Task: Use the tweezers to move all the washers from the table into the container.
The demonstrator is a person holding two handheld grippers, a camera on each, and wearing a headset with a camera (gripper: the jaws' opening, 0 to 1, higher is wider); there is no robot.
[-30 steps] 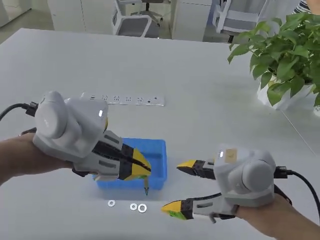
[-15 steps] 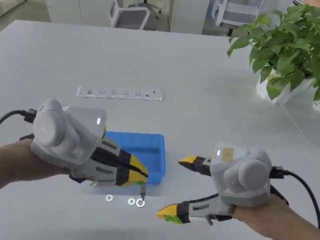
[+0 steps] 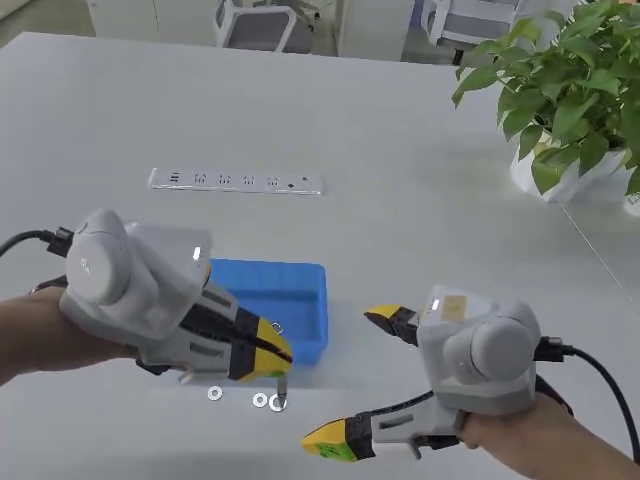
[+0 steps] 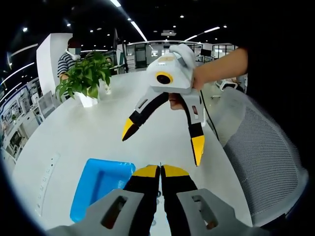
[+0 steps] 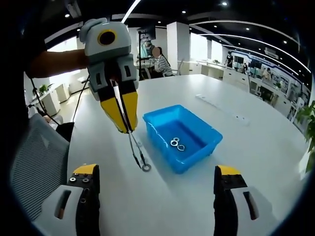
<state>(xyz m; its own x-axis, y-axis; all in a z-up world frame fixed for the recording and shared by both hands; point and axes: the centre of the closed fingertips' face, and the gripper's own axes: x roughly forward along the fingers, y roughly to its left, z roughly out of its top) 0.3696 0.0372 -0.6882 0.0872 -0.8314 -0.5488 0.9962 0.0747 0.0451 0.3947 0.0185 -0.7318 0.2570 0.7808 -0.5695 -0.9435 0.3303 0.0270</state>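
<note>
No text, brand or number can be read. The small tan sticker (image 3: 454, 306) on the right gripper (image 3: 345, 378) is blurred. Markings on the white power strip (image 3: 236, 182) are too small.

The white desk (image 3: 420, 190) carries a power strip (image 3: 235, 182) beyond the left tool (image 3: 279, 353) and a green potted plant (image 3: 565, 90) far beyond the right tool (image 3: 345, 378). Grey office chairs (image 3: 258, 16) stand past its far edge; light strips (image 4: 139, 30) cross the dark ceiling.

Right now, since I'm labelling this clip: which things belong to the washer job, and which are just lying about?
Job: tweezers, washers on the table, blue container, left gripper holding the tweezers.
Lying about: power strip, potted plant.
</note>
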